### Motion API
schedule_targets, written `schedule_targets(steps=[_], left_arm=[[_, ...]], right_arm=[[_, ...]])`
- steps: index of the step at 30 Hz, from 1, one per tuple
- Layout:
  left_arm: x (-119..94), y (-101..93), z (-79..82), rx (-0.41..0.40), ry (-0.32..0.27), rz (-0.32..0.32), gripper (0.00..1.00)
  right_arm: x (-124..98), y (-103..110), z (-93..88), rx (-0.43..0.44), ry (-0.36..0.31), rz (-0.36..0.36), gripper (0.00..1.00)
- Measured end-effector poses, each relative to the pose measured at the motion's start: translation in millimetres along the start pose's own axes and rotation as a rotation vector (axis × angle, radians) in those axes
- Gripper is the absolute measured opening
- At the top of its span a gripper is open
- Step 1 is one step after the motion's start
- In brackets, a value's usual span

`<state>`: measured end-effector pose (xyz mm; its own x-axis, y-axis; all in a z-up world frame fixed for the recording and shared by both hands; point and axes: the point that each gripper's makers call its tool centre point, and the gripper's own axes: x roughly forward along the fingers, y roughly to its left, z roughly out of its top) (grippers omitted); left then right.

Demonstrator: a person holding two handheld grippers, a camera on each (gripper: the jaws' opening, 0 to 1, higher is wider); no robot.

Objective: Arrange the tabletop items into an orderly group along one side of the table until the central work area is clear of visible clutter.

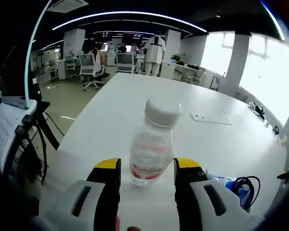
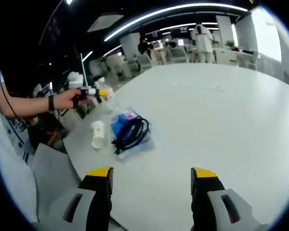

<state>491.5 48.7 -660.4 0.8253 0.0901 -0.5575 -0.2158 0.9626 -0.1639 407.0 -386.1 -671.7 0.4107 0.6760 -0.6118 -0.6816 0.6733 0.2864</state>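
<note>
A small clear water bottle (image 1: 151,144) with a white cap and red label stands upright near the table's edge. My left gripper (image 1: 147,166) is open, with its yellow-tipped jaws on either side of the bottle's base; a small gap shows on the left side. In the right gripper view, a hand holds the left gripper (image 2: 98,92) at the table's corner. A white paper cup (image 2: 98,134) lies on its side beside a blue packet (image 2: 119,126) with a coiled black cable (image 2: 134,131) on it. My right gripper (image 2: 151,173) is open above bare tabletop, nothing between its jaws.
The white table (image 1: 135,96) stretches far ahead, with a flat white plate (image 1: 209,119) set in it and small items (image 1: 260,113) at its right edge. The blue packet and cable (image 1: 236,185) lie right of my left gripper. Equipment stands (image 1: 24,130) are on the left. Office chairs and a standing person (image 1: 154,50) are beyond.
</note>
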Motion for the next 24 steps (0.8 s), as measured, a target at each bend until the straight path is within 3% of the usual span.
schedule_targets(steps=[13, 24], left_arm=[[-42, 7.3, -13.6, -0.043, -0.017, 0.022, 0.41], [-70, 1.5, -45.7, -0.053, 0.017, -0.006, 0.42]], right_arm=[[0, 7, 2.5, -0.026, -0.012, 0.032, 0.66], [-2, 9, 4.5, -0.041, -0.018, 0.044, 0.67]])
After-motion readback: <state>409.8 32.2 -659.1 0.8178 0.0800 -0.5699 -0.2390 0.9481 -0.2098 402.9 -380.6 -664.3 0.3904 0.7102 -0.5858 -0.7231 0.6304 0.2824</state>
